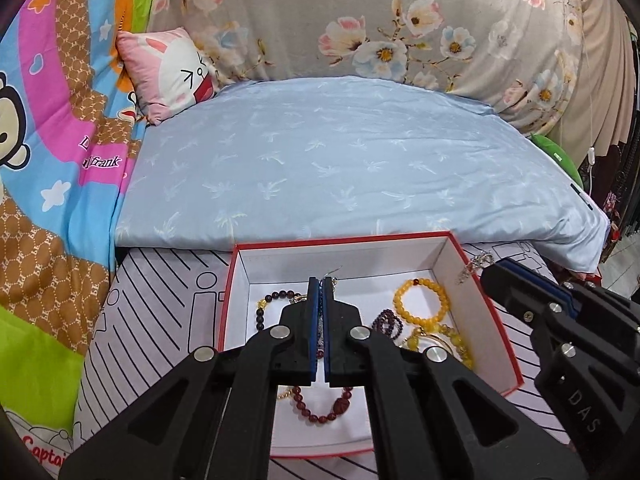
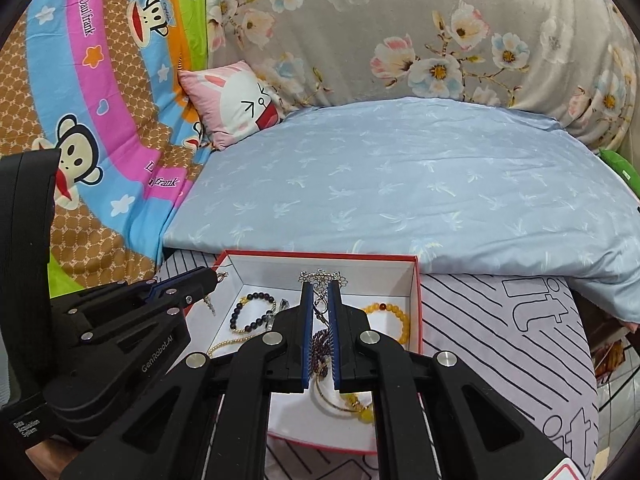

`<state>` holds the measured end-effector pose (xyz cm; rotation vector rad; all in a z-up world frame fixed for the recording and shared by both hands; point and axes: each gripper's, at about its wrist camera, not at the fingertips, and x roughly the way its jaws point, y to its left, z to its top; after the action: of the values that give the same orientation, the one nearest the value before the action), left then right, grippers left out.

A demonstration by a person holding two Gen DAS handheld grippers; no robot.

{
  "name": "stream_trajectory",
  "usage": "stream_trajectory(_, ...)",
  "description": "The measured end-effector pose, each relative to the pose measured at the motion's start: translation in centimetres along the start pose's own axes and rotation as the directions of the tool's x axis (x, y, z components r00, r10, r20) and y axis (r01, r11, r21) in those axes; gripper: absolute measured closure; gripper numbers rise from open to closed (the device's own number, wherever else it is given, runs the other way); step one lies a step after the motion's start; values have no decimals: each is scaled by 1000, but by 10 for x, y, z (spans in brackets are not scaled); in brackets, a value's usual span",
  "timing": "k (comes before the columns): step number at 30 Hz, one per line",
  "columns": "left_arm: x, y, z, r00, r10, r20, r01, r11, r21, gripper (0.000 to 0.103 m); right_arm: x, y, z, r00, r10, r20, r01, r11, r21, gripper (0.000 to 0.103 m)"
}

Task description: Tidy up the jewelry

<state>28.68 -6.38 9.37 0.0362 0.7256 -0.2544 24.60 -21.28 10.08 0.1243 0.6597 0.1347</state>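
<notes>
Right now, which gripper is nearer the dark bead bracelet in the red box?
Left. The left gripper hangs just right of the dark bead bracelet; the right gripper is over the red box at its right wall. Each is shut on silver chain.

A home bedroom: bed with blue sheet (image 1: 340, 168), floral quilt (image 1: 360, 20), bunny pillow (image 1: 168, 72)

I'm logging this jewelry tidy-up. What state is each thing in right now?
Red box: open, no lid, holding jewelry.
Left gripper: shut on a thin silver chain.
Right gripper: shut on a silver flower necklace.
Yellow bead bracelet: lying loose in the box.
Dark bead bracelet: lying loose in the box.
Red bead bracelet: lying loose in the box.
</notes>
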Motion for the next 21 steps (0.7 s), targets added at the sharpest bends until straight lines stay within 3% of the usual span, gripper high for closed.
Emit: stream_trajectory(21,53,7,-1,998,30,-48,-30,1000,0,102,64,-7,-11,996,-37,-83,37,999,-4,96)
